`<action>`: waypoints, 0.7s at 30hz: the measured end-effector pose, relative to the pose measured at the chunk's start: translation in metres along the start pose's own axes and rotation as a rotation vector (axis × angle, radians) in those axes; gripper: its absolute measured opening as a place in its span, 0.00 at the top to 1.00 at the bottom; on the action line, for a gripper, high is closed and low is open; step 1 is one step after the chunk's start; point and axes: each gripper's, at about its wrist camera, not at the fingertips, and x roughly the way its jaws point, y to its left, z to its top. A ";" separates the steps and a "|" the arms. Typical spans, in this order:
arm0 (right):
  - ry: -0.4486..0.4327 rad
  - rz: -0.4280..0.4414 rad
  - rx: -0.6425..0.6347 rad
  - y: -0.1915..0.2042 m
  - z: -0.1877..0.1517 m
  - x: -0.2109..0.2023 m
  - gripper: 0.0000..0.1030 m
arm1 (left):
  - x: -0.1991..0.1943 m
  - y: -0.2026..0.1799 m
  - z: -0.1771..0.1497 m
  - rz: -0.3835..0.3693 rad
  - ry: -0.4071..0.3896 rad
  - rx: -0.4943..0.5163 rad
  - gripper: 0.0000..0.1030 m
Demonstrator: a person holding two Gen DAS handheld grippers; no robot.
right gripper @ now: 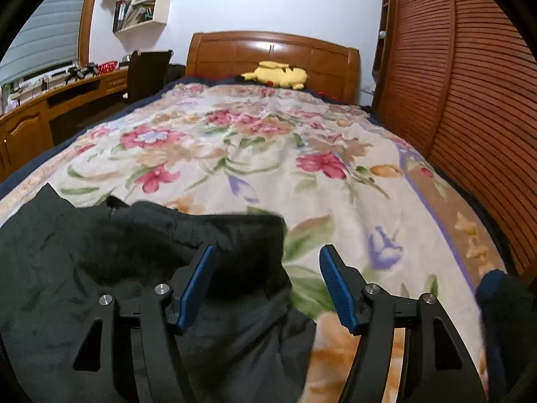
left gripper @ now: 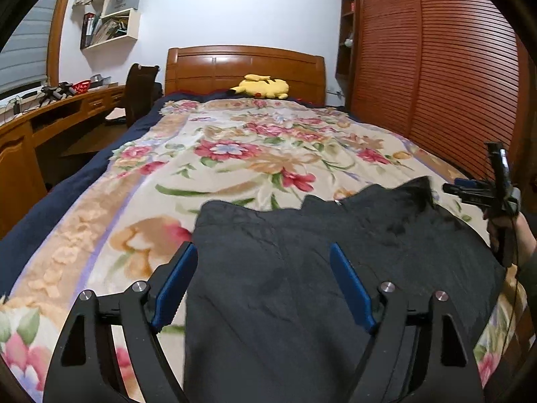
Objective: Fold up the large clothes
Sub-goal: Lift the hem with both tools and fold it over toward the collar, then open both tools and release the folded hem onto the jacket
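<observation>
A large dark grey garment (left gripper: 302,268) lies spread on the near end of the bed's floral blanket (left gripper: 235,154). My left gripper (left gripper: 263,250) stands open just above its left part, the blue pads apart and not pressing on the cloth. In the right wrist view the garment (right gripper: 100,262) fills the lower left. Its right edge runs between the jaws of my right gripper (right gripper: 268,250), which is open and grips nothing. The right gripper (left gripper: 451,189) also shows at the far right of the left wrist view, held by a hand (left gripper: 503,228) beside the garment's far corner.
A yellow plush toy (left gripper: 263,87) lies by the wooden headboard (left gripper: 245,63). Louvred wardrobe doors (left gripper: 436,84) run close along the bed's right side. A desk (left gripper: 50,117) and chair (left gripper: 139,90) stand at the left. A dark blue shape (right gripper: 503,302) sits at the bed's near right corner.
</observation>
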 end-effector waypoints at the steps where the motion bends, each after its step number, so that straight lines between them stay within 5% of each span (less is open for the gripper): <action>1: 0.017 -0.004 -0.001 0.000 -0.002 0.002 0.35 | -0.002 -0.003 -0.003 -0.003 0.000 0.006 0.21; 15: 0.290 0.101 0.064 -0.005 -0.008 0.073 0.35 | 0.006 -0.015 -0.023 -0.046 0.042 0.033 0.21; 18: 0.282 0.138 0.052 -0.007 -0.003 0.079 0.57 | 0.007 -0.018 -0.024 -0.053 0.043 0.036 0.21; 20: 0.256 0.147 0.012 -0.001 0.001 0.075 0.81 | 0.006 -0.020 -0.025 -0.057 0.044 0.040 0.21; 21: 0.236 0.138 -0.013 0.002 0.001 0.071 0.82 | 0.006 -0.022 -0.025 -0.060 0.043 0.042 0.21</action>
